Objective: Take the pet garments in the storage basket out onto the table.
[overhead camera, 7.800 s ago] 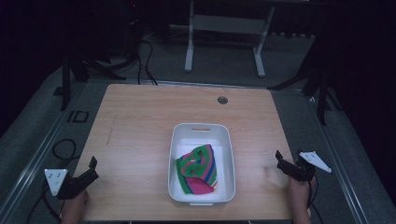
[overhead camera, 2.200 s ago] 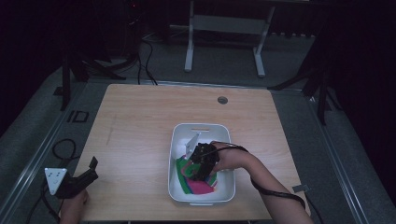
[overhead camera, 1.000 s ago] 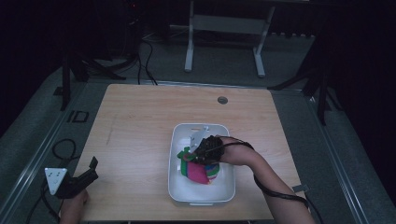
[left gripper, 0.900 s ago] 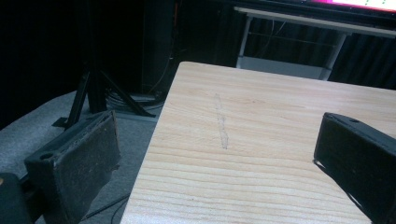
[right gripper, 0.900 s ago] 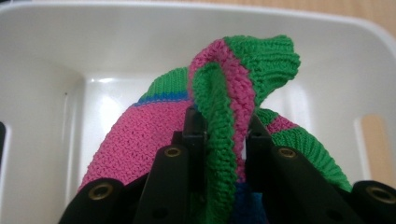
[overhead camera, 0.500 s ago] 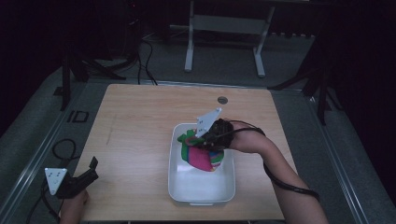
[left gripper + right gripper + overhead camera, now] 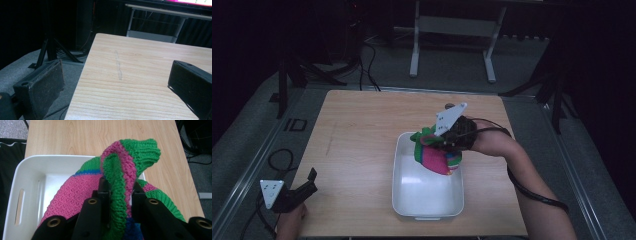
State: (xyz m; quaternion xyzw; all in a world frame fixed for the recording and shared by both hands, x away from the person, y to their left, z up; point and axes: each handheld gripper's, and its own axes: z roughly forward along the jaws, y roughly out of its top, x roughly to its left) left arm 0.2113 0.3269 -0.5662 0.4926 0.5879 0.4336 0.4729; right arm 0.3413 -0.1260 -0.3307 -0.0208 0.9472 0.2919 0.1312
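Right gripper (image 7: 443, 142) clamped on knitted cloth (image 7: 125, 167), lifted above the far end of the white tub (image 7: 404, 195); cloth mostly out, set-down not yet done. Left gripper (image 7: 307, 182) jaws apart, idle at table (image 7: 362, 125) corner

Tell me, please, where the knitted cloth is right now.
In the high view, the knitted cloth hangs pinched in the right tongs, above the far end of the white tray.
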